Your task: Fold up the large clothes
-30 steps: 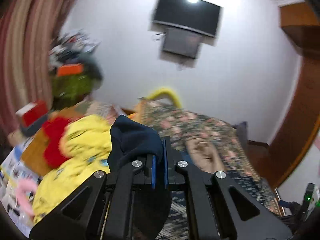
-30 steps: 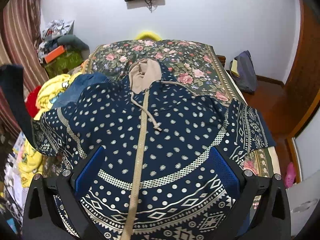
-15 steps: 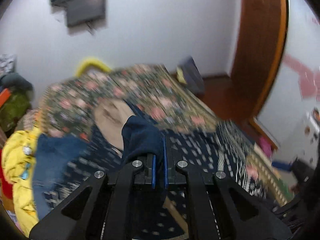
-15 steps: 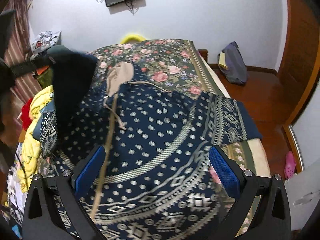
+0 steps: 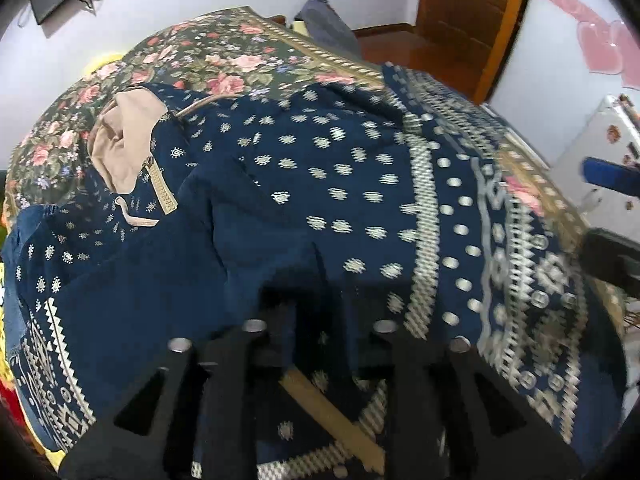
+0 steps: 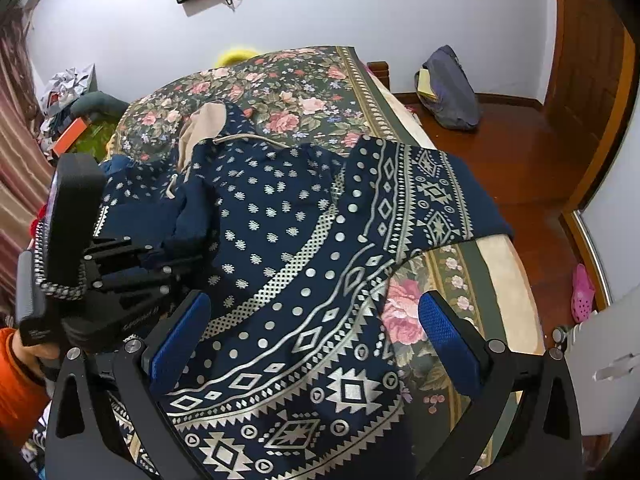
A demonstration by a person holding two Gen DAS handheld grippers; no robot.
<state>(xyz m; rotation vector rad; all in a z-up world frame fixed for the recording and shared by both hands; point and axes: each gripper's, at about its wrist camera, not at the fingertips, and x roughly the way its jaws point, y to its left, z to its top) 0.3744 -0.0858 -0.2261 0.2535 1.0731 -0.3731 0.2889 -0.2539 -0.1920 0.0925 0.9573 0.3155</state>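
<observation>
A large navy hooded garment [image 6: 280,216] with a silver pattern lies front up on the floral bedspread [image 6: 280,80]. Its beige-lined hood [image 5: 120,152] points toward the far wall. One plain navy sleeve [image 5: 240,240] is folded across the chest. My left gripper [image 5: 316,312] sits low over that sleeve's end, jaws opening, with the cloth loose between them. The right wrist view has this gripper [image 6: 176,258] at the left, held by a hand with an orange sleeve. My right gripper [image 6: 316,340] hangs open and wide above the patterned hem, holding nothing.
Yellow and red clothes [image 5: 4,280] are piled along the bed's left side. A dark bag [image 6: 448,84] sits on the wooden floor by the wall. A pink slipper [image 6: 582,292] and a white cabinet [image 6: 612,360] are at the right. A wooden door [image 5: 472,8] stands beyond.
The left gripper swung the navy sleeve from the left side across and down onto the garment's front, and its jaws have parted. The right gripper drifted a little toward the bed's right side.
</observation>
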